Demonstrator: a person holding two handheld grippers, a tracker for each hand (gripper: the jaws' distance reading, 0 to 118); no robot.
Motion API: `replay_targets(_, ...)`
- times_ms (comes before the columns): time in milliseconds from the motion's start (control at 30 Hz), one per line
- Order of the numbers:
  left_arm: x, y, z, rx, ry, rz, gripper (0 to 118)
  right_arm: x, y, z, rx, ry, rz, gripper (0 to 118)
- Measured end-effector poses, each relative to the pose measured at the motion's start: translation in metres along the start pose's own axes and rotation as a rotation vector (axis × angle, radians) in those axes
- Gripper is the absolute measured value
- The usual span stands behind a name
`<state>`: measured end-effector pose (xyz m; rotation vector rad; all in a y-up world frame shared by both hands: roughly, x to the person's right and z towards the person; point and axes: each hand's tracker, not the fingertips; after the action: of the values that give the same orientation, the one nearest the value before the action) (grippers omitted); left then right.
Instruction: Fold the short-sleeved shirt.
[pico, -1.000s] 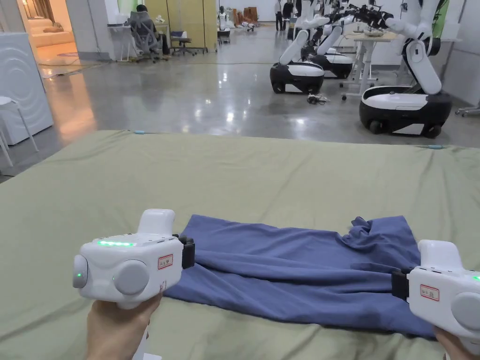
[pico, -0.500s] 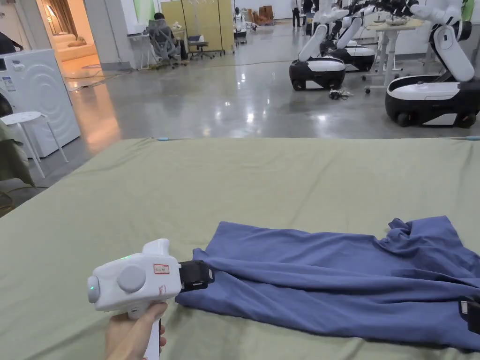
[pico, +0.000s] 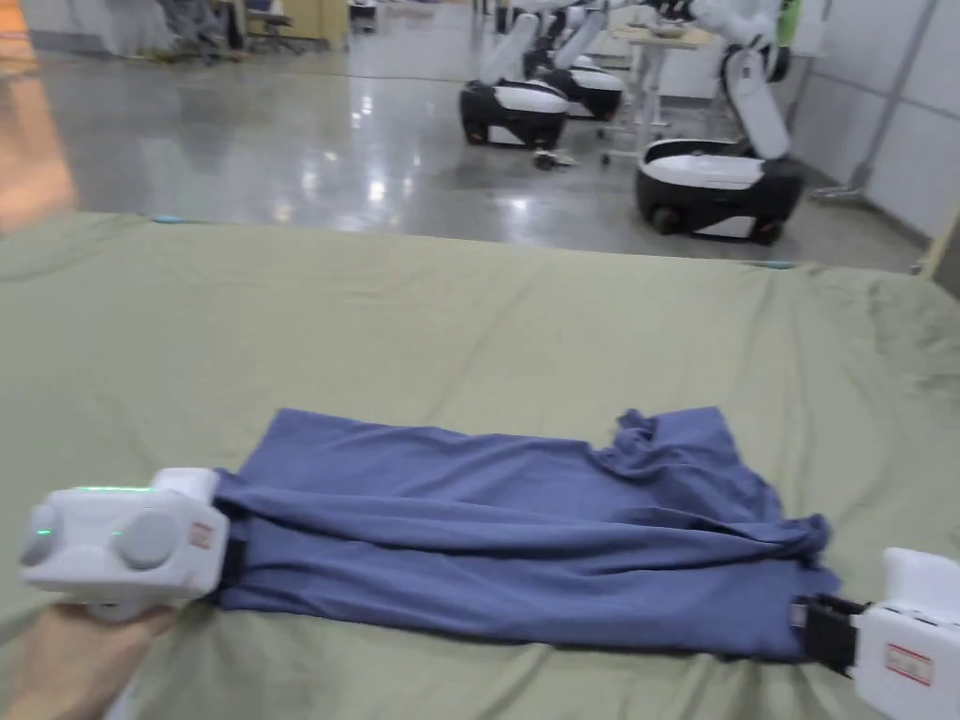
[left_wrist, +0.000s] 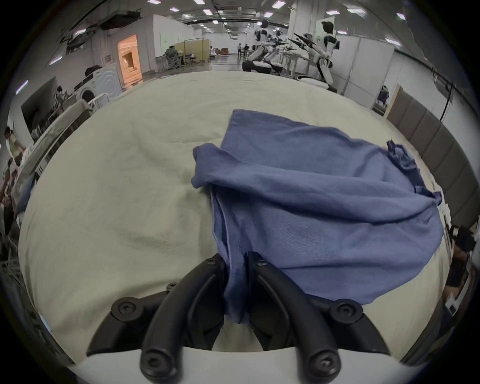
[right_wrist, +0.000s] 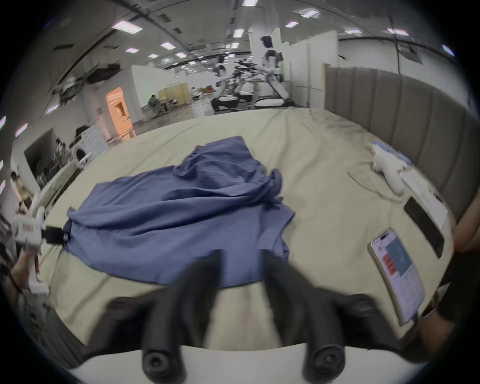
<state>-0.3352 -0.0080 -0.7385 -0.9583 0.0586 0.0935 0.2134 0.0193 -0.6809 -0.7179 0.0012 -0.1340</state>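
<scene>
Bed sheet (pico: 450, 309), olive green, spreads across the head view from 9 to 3 o'clock. Blue short-sleeved shirt (pico: 525, 534) lies on it toward 6 o'clock, stretched sideways in long creases, with a bunched lump of cloth near 2 o'clock of its outline. Left tongs (left_wrist: 236, 262) sit at the shirt's 9 o'clock end, jaws pressed together on a fold of its cloth. Right tongs (right_wrist: 240, 256) are at the shirt's 4 o'clock corner in the head view; their own view, blurred, shows the jaws spread, tips over the shirt's near edge. Phone (right_wrist: 396, 272) lies on the sheet at 3 o'clock of that view, screen lit.
</scene>
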Motion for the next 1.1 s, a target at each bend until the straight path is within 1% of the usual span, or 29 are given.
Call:
replay_targets(33,0.0,-0.001,0.002,-0.005,0.004,-0.006,13,0.008,0.0,-0.009,-0.025,0.044,-0.033,72)
replay_targets(67,0.0,-0.001,0.001,-0.001,0.008,-0.007,13,0.012,0.001,-0.019,-0.05,0.039,-0.065,70)
replay_targets(100,0.0,0.0,0.0,-0.003,0.008,-0.007,13,0.017,0.002,-0.03,-0.071,0.028,-0.082,72)
replay_targets(133,0.0,-0.001,0.001,-0.004,0.009,-0.011,13,0.018,0.004,-0.039,-0.086,0.024,-0.091,71)
replay_targets(200,0.005,-0.006,0.009,-0.001,0.009,-0.015,13,0.016,0.008,-0.061,-0.103,0.012,-0.078,71)
replay_targets(233,0.006,-0.007,0.009,0.0,0.009,-0.016,13,0.017,0.01,-0.072,-0.161,0.002,-0.092,71)
replay_targets(267,0.006,-0.007,0.009,0.002,0.01,-0.016,13,0.016,0.013,-0.077,-0.2,-0.002,-0.085,69)
replay_targets(300,0.008,-0.008,0.013,0.004,0.012,-0.015,13,0.012,0.017,-0.073,-0.17,-0.014,-0.065,0)
replay_targets(333,0.009,-0.009,0.014,0.005,0.013,-0.013,13,0.01,0.02,-0.067,-0.159,0.003,-0.051,30)
replay_targets(367,0.009,-0.011,0.015,0.008,0.014,-0.013,13,0.008,0.022,-0.064,-0.168,0.079,-0.075,11)
replay_targets(400,0.009,-0.012,0.018,0.012,0.014,-0.017,13,0.003,0.023,-0.063,-0.186,0.036,-0.067,10)
replay_targets(433,0.007,-0.011,0.023,0.018,0.011,-0.021,12,0.0,0.021,-0.062,-0.188,0.032,-0.02,10)
replay_targets(467,0.006,-0.015,0.034,0.08,-0.005,-0.024,8,-0.002,0.02,-0.058,-0.172,0.007,0.02,10)
replay_targets(500,0.004,-0.019,0.047,0.108,-0.028,-0.043,8,-0.002,0.02,-0.051,-0.173,-0.026,0.043,10)
replay_targets(533,0.001,-0.022,0.06,0.13,-0.031,-0.05,8,-0.001,0.02,-0.041,-0.139,-0.053,0.05,10)
replay_targets(633,-0.012,-0.027,0.096,0.079,-0.119,0.01,8,0.004,0.024,-0.01,-0.12,-0.04,0.021,10)
replay_targets(667,-0.014,-0.035,0.108,0.073,-0.15,0.024,8,0.005,0.022,0.002,-0.108,-0.037,0.034,10)
replay_targets(733,-0.018,-0.051,0.127,0.088,-0.154,-0.025,8,0.009,0.013,0.022,-0.095,-0.035,0.057,10)
replay_targets(800,-0.019,-0.075,0.142,0.092,-0.146,-0.041,8,0.014,0.001,0.04,-0.11,-0.017,0.056,10)
replay_targets(933,-0.029,-0.111,0.149,0.047,-0.198,-0.019,8,0.016,-0.027,0.058,-0.126,-0.023,0.085,10)
replay_targets(1000,-0.031,-0.12,0.145,0.058,-0.199,-0.008,10,0.017,-0.038,0.056,-0.133,-0.024,0.101,11)
replay_targets(1033,-0.035,-0.122,0.144,0.088,-0.225,0.014,22,0.016,-0.041,0.053,-0.13,-0.02,0.116,21)
replay_targets(1067,-0.039,-0.122,0.144,0.1,-0.245,0.001,40,0.014,-0.043,0.05,-0.126,-0.037,0.14,33)
replay_targets(1100,-0.038,-0.119,0.144,0.132,-0.221,0.029,64,0.012,-0.042,0.049,-0.121,-0.056,0.153,39)
